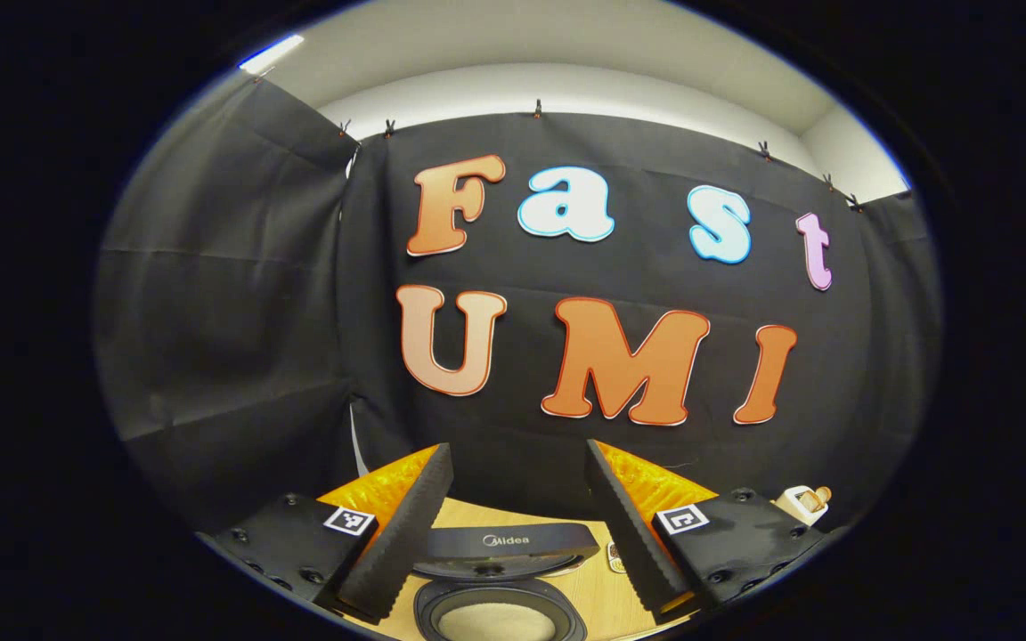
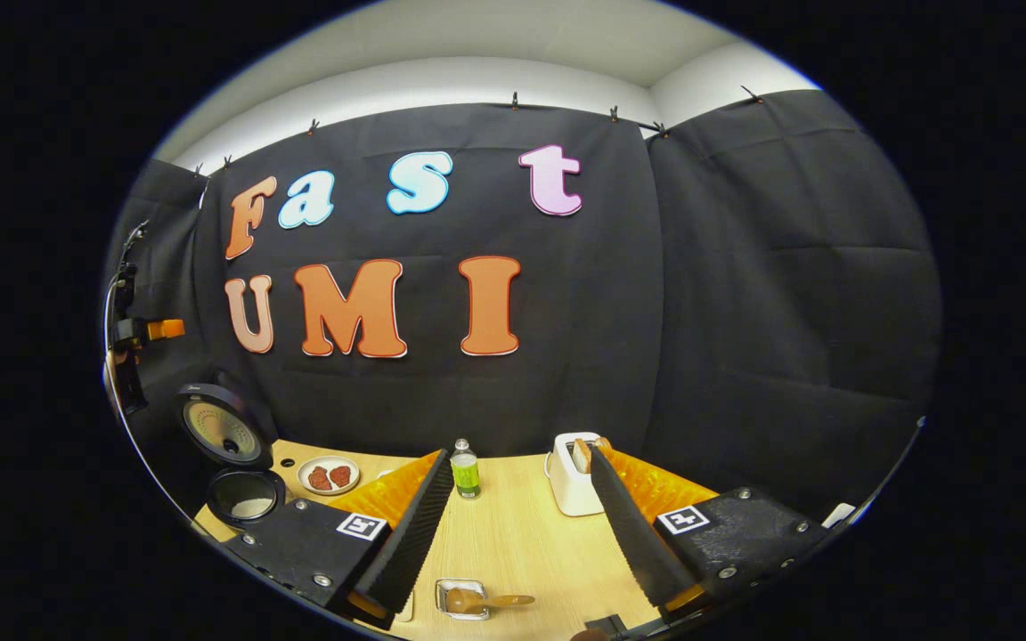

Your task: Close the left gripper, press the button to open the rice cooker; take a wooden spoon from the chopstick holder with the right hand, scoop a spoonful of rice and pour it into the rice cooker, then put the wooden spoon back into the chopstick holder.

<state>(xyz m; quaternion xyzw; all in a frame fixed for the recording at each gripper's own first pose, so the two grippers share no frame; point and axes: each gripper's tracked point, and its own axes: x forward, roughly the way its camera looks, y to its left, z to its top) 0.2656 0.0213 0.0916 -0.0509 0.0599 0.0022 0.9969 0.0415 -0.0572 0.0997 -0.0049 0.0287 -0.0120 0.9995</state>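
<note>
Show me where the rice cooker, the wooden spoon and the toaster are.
rice cooker (image 2: 244, 499): right gripper view, on the open pot's rim.
wooden spoon (image 2: 500, 601): right gripper view, on its handle.
toaster (image 2: 569, 490): right gripper view, on its white front side.

Right gripper (image 2: 520, 525) gapes above wooden spoon (image 2: 482, 602); rice cooker (image 2: 232, 463) lid up.

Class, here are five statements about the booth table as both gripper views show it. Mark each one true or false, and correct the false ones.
1. The rice cooker has its lid closed. False: the lid stands open.
2. The right gripper is open. True.
3. The wooden spoon lies across a small clear dish. True.
4. The green bottle lies on its side. False: it stands upright.
5. The left gripper is shut on the spoon. False: it is open and holds nothing.
</note>
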